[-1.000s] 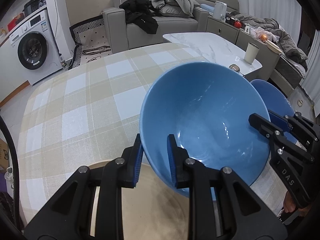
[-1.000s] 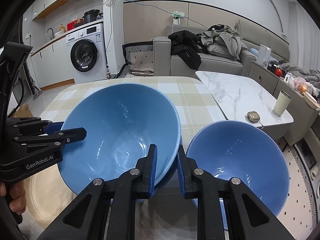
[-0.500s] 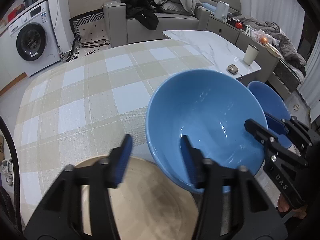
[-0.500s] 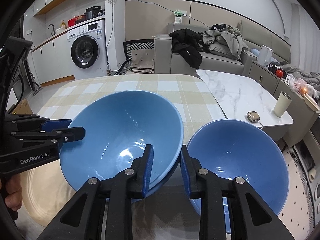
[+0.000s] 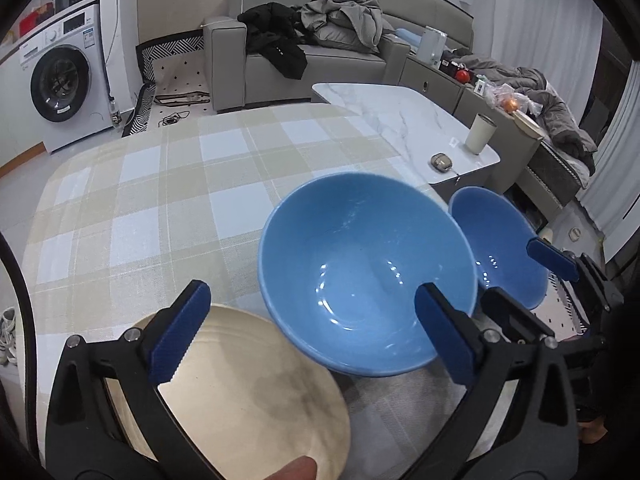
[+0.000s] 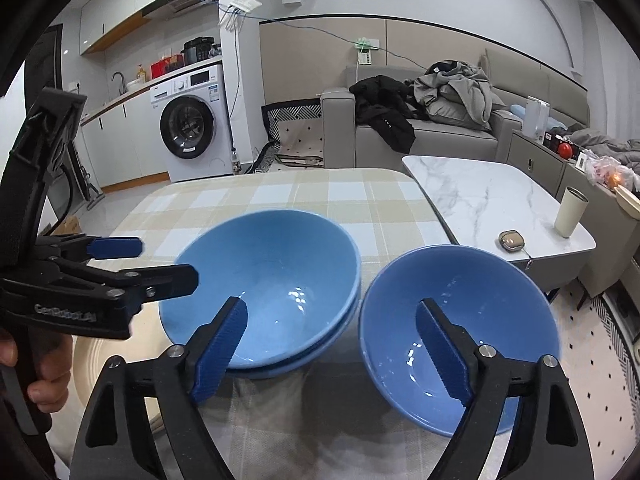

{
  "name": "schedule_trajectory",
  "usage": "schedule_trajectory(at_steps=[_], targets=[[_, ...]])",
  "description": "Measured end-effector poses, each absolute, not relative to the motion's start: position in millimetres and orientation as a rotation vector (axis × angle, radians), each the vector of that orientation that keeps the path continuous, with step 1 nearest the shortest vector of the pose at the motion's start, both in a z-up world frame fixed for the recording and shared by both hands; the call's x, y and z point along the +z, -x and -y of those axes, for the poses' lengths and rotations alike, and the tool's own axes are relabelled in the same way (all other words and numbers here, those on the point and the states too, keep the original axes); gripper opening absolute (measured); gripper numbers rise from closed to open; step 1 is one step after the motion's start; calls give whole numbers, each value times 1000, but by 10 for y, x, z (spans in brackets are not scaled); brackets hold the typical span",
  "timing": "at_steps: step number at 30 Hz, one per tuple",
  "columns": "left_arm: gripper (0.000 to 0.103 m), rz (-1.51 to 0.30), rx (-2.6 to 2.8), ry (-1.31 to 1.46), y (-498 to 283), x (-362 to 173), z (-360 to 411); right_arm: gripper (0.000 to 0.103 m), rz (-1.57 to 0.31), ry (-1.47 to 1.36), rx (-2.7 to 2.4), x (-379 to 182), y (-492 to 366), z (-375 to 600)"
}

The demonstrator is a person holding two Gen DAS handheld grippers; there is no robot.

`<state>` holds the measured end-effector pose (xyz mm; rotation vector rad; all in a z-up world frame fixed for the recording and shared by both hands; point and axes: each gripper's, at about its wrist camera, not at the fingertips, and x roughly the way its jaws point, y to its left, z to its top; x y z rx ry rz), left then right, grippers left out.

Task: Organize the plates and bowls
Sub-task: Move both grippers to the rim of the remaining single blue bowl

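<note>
Blue nested ceramic bowls (image 6: 260,280) sit between a cream plate (image 5: 240,400) and a smaller blue bowl (image 6: 460,320); left gripper (image 5: 308,336) and right gripper (image 6: 340,348) both gape, empty.

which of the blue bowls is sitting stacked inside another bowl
The left, larger bowl beside the cream plate; a second rim shows beneath it. The right bowl sits alone.

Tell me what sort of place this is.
Most likely a small home, an open living and kitchen area. A washing machine stands under a kitchen counter, a grey sofa is piled with clothes, and blue bowls sit on a checked tablecloth.
</note>
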<state>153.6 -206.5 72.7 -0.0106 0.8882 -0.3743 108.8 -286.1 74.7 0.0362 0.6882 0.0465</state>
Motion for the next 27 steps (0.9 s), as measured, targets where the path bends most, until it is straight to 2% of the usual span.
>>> schedule_trajectory(at_steps=[6,27], targets=[[102,-886,-386,31,-1392,811,2145,101,-663,-97,4,884,-861,3117],[102,-912,-520,-1,-889,863,2866,102,-593,-281,-81,1173,-339,4077]])
